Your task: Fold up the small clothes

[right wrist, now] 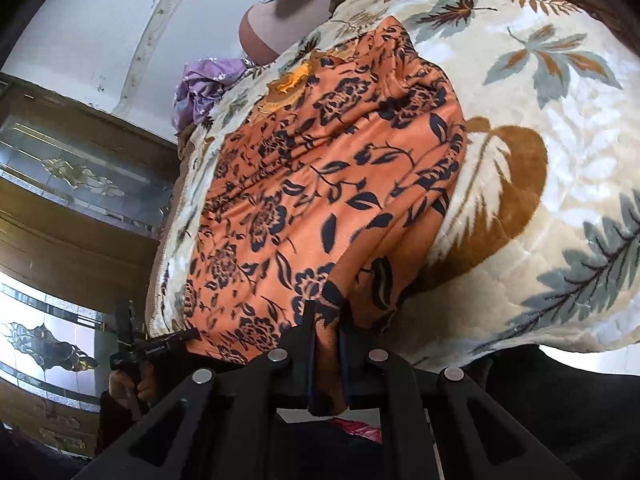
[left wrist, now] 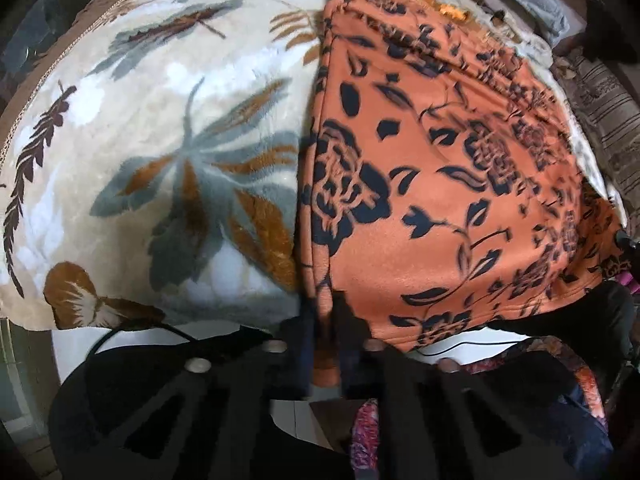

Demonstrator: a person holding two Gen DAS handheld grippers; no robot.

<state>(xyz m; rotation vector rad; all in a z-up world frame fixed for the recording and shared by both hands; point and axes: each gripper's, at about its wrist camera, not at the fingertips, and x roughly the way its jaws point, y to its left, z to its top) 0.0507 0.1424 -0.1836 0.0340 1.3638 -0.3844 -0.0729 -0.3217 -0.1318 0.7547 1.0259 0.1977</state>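
Pulling too hard, or at different speeds, is my biggest worry. The orange soft cloth garment with dark blue flowers [left wrist: 432, 184] could slide out of one set of tongs, and then the fold would flop crooked. Its near edge is thick with layers, so I think a layer could slip free. The fluffy cream blanket with grey and brown leaves [left wrist: 152, 152] under it is soft and might drag along and bunch up.

The left gripper [left wrist: 326, 344] is almost closed. Its two fingers pinch the near corner of the garment, at 6 o'clock in the left wrist view, with orange cloth squeezed between them. The rest of the garment spreads away toward 1 o'clock.

The right gripper [right wrist: 327, 344] is also almost closed, pinching another near corner at 6 o'clock in its own view. The garment [right wrist: 320, 184] lies on the blanket [right wrist: 540, 140] and stretches toward 12 o'clock. A crumpled purple cloth [right wrist: 202, 88] sits far off at 10 o'clock.
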